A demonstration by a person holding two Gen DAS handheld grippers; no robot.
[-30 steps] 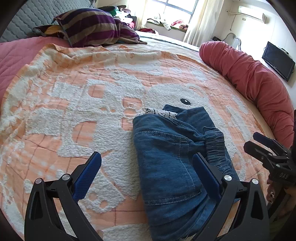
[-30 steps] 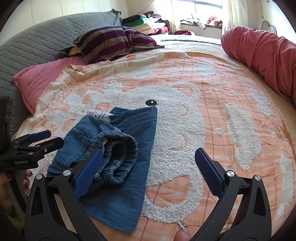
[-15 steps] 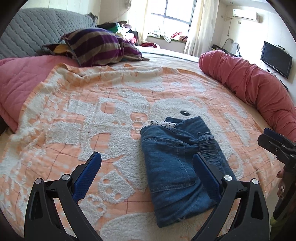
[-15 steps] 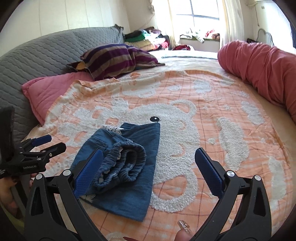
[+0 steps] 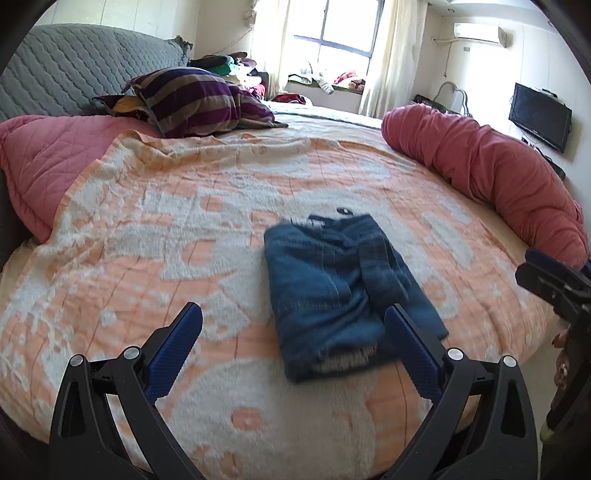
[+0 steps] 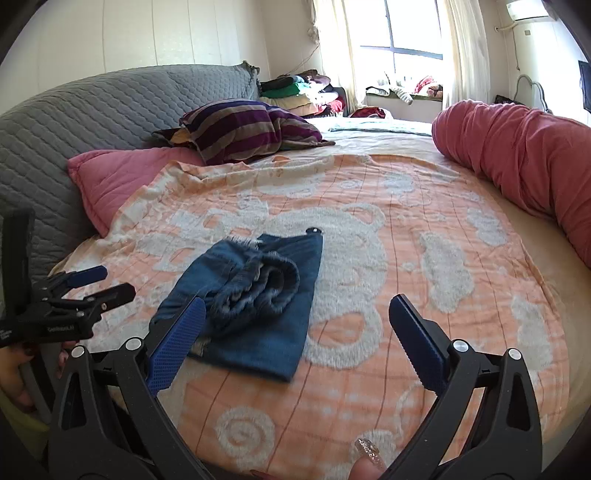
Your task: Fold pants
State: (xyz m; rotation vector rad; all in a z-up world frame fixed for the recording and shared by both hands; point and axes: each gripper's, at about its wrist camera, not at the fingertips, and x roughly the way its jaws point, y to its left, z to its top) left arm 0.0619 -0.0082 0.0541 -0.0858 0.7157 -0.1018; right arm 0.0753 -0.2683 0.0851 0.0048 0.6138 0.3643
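The blue denim pants point(image 5: 332, 288) lie folded into a small bundle on the orange and white bear blanket point(image 5: 147, 240). In the right wrist view the pants point(image 6: 258, 306) show their gathered waistband on top. My left gripper point(image 5: 291, 347) is open and empty, held back from the near end of the bundle. My right gripper point(image 6: 295, 332) is open and empty, held above the blanket to the right of the pants. Each gripper shows at the edge of the other's view, the left one point(image 6: 92, 284) and the right one point(image 5: 554, 277).
A striped purple pillow point(image 5: 195, 99) and a pink quilted pillow point(image 5: 48, 155) lie at the head of the bed by the grey headboard point(image 6: 92, 110). A long red bolster point(image 5: 491, 166) runs along the right edge. A window point(image 6: 410, 29) is behind.
Both grippers have pulled back and up from the folded pants, which now look smaller and farther off. Both stay open and empty. The pants have not moved.
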